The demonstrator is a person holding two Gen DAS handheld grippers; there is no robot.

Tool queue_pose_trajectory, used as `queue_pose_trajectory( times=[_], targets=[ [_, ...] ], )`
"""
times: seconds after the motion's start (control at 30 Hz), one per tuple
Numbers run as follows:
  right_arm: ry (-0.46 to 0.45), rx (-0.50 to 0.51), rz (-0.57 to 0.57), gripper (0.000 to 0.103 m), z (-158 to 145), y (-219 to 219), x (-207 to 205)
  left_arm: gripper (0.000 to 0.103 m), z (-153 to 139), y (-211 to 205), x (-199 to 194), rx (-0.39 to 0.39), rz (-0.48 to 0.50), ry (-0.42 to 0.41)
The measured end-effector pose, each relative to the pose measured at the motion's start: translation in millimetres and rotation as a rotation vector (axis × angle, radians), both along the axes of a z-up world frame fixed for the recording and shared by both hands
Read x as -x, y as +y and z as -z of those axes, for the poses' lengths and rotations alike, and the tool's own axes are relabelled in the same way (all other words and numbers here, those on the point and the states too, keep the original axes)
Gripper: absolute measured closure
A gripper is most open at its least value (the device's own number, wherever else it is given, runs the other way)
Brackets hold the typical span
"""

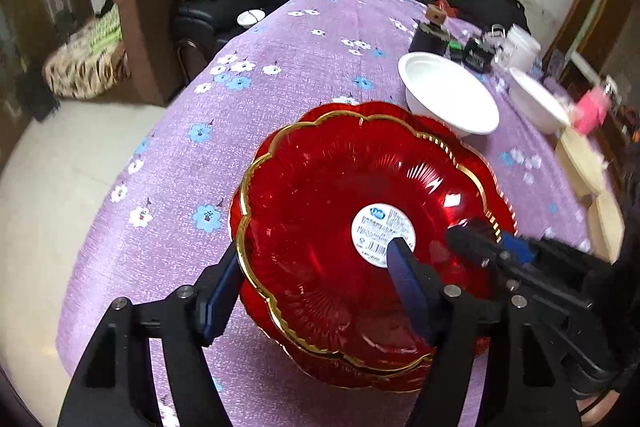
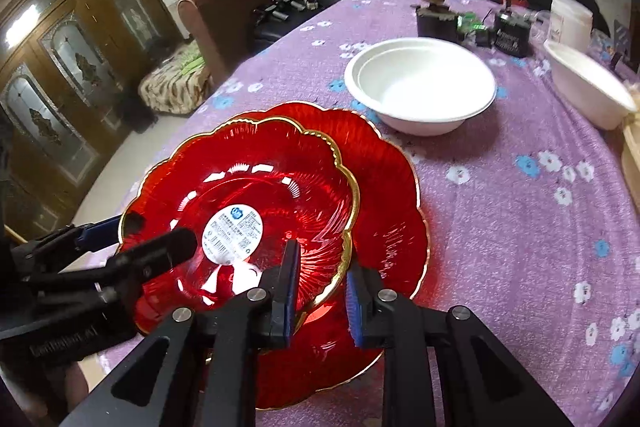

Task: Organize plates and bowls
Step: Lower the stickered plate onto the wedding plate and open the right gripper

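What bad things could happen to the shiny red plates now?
The top plate sits off-centre on the bottom plate, so it might slide or clink as both grippers straddle its rim. The left gripper and right gripper are open, so it could tip if lifted unevenly. The white bowl stands close behind and could get bumped.

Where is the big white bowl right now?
The white bowl sits on the purple tablecloth just beyond the red plates, toward the right in both wrist views, with another white bowl farther right.
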State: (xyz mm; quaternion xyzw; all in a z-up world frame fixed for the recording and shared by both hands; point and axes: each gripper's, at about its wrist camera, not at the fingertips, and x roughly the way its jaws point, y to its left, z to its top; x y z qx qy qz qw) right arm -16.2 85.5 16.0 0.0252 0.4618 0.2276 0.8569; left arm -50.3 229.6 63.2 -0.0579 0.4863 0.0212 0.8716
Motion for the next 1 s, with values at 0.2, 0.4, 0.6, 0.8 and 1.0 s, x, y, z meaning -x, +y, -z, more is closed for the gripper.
queue_pose_trajectory(
  times=[0.2,0.4,0.6,0.8,1.0],
  targets=[
    [-0.108,0.139,0.038,0.066,-5,6,11,0.032,-11,-20,11,-0.23,0.007,-0.08],
    [-0.168,0.11,0.054,0.06,-16,-1,20,0.031,-26,-24,27,-0.231,0.023,-0.112],
    [-0.241,0.033,0.096,0.055,-50,-32,44,0.03,-57,-27,58,-0.044,0.054,-0.146],
    [-0.294,-0.007,0.153,0.055,-94,-84,72,0.025,-113,-40,98,0.153,0.13,-0.232],
    [-0.399,-0.009,0.215,0.05,-182,-140,103,0.016,-196,-44,120,0.224,0.192,-0.323]
  ],
)
